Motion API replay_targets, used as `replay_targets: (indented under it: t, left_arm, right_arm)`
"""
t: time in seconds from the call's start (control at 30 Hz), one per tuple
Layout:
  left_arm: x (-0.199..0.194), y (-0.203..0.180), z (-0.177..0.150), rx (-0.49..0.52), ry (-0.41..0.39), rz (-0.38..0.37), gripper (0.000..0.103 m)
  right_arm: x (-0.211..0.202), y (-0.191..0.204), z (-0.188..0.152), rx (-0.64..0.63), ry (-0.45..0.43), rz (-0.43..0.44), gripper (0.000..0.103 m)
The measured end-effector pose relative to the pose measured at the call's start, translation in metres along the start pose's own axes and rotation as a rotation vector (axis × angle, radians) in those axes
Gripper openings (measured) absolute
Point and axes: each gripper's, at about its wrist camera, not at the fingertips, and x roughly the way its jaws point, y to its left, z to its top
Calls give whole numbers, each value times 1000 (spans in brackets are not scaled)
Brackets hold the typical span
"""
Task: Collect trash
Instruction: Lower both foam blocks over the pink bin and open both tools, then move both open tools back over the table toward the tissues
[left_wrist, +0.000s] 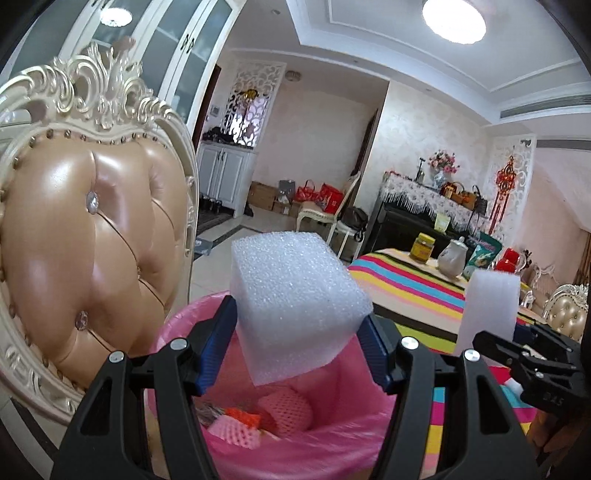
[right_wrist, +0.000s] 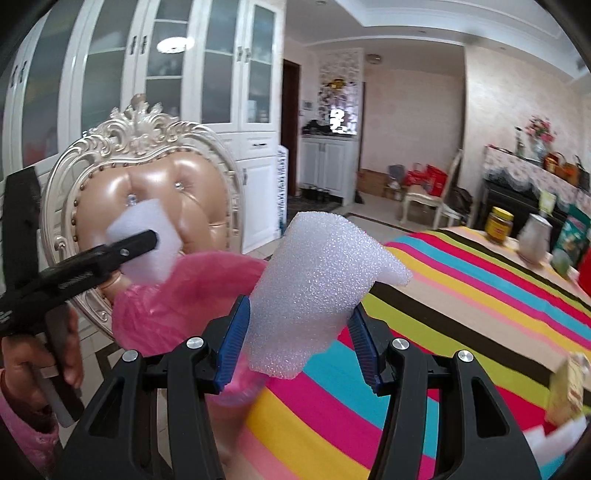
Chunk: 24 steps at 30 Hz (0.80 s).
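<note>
The left gripper (left_wrist: 301, 341) pinches a white foam block (left_wrist: 299, 306) between its blue pads, jaws about half apart, the block sticking up and forward past the fingertips. Directly below the fingers gapes the pink-lined bin (left_wrist: 177, 325), with foam netting (left_wrist: 284, 410) already inside. The right gripper (right_wrist: 299, 341) clamps a second foam piece (right_wrist: 317, 288) the same way, over the striped tablecloth (right_wrist: 461, 295), with the bin's liner (right_wrist: 192, 295) off to the left of its fingers. Foam like this looks feather-light, soft and springy, so it squashes under the pads; best held across the flat sides near the middle. The right view is blurred, so its distance from the bin is probably short but unclear
</note>
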Motion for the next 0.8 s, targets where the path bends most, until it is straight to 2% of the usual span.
replay_targets:
  t: [0.27,0.3,0.33,0.37,0.4,0.47,0.6,0.73,0.8]
  left_arm:
    - [31,32,-3,-42,49,43,65]
    - [32,35,-4,-48,50,46,67]
    - [33,38,-4,-55,54,51,74]
    - [32,42,-4,-67,53,58,80]
    - [31,44,-6,-75,48,63,82]
    - [24,48,-5,-84,37,80,84]
    - [10,52,-7,-87,16,117,89]
    - [-6,43,-12,-75,2,143,95]
    - [-13,32,-15,-63,-8,130,97]
  right_arm:
    - [46,29,18,-60,7,63,52]
    - [52,33,19,-70,10,78,53]
    - [57,36,19,-83,15,97,54]
    - [64,42,16,-109,35,121,62]
    - [70,47,14,-132,58,131,69]
    - [74,50,7,-148,77,140,71]
    - [66,43,-4,-126,91,140,73]
    - [40,28,-14,-101,74,111,74]
    - [20,15,-21,-74,58,80,76]
